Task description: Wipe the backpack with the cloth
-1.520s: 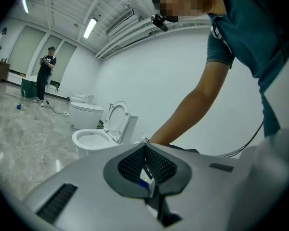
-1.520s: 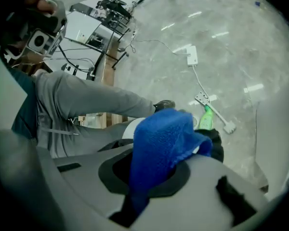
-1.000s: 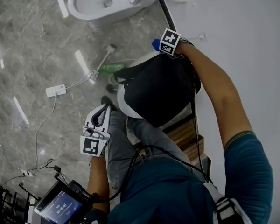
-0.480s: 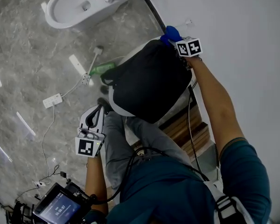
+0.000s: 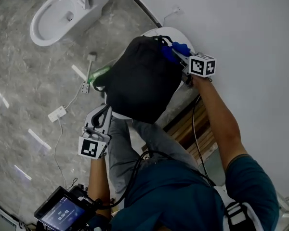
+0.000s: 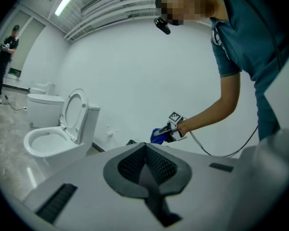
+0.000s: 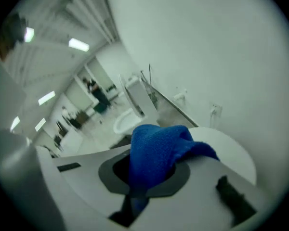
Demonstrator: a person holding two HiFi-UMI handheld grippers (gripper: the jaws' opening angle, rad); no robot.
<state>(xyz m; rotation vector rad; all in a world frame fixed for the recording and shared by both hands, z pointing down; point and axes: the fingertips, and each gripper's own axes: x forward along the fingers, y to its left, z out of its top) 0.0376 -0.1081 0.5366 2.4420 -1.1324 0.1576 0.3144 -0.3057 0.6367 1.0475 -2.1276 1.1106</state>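
A black backpack (image 5: pixel 139 81) rests on a round white seat (image 5: pixel 178 32) against the wall in the head view. My right gripper (image 5: pixel 177 55) is at the backpack's upper right edge, shut on a blue cloth (image 5: pixel 179 47). In the right gripper view the cloth (image 7: pixel 156 150) bulges out between the shut jaws over the white seat (image 7: pixel 231 153). My left gripper (image 5: pixel 102 110) hangs lower left of the backpack beside the person's leg, apart from it. It is shut with nothing in it (image 6: pixel 145 150). From there the right gripper and its cloth (image 6: pixel 159 135) show in the distance.
A white toilet (image 5: pixel 62 13) stands on the grey marble floor at upper left. A power strip with cables (image 5: pixel 58 113) and a green bottle (image 5: pixel 100 73) lie on the floor. Wooden steps (image 5: pixel 190 129) sit below the backpack. A white wall (image 5: pixel 250 42) fills the right.
My right gripper has carried the blue cloth from the backpack's far top corner round to its right edge, rolling as it went. The left gripper stays low beside the leg.
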